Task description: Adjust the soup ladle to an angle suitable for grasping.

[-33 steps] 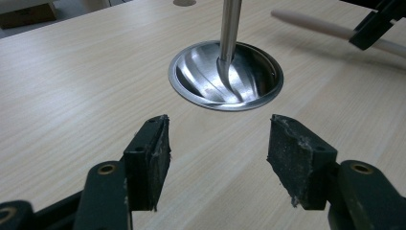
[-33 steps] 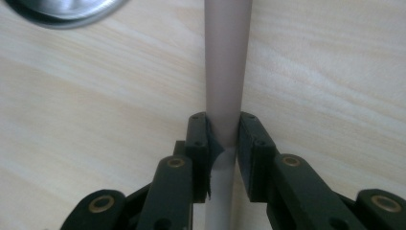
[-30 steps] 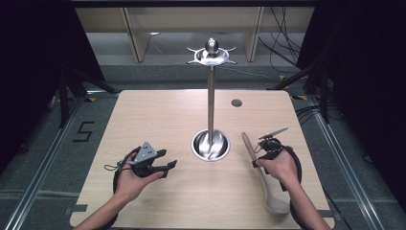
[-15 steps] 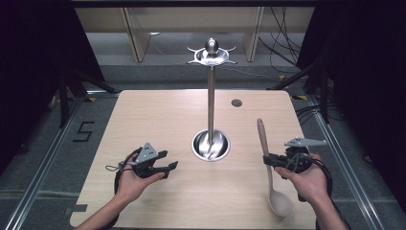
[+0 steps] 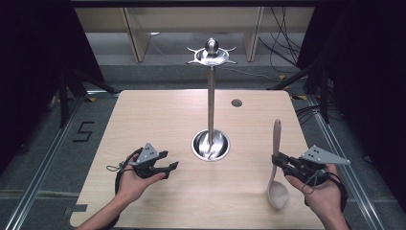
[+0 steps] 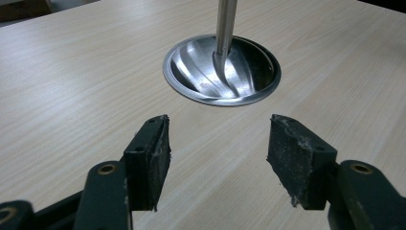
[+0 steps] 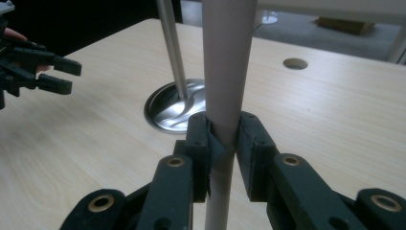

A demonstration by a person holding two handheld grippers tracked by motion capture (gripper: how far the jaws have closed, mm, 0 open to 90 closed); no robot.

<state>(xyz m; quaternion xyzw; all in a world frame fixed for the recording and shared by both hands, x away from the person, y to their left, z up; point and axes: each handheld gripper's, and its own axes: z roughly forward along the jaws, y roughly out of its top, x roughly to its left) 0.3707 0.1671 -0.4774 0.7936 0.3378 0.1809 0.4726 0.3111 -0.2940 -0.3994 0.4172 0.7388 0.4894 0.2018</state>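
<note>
high view: on the light wooden table (image 5: 143,115) a metal stand (image 5: 210,96) rises from a round dished base (image 5: 210,146) near the middle. the right gripper (image 5: 277,161), held in the right hand (image 5: 323,191), has its jaws clamped on the handle of a pale wooden spoon (image 5: 276,167), bowl end toward the near table edge, handle pointing away. the left gripper (image 5: 173,167) sits in the left hand (image 5: 131,179), left of the base, its jaws apart and holding nothing; the left gripper view has them spread before the base.
</note>
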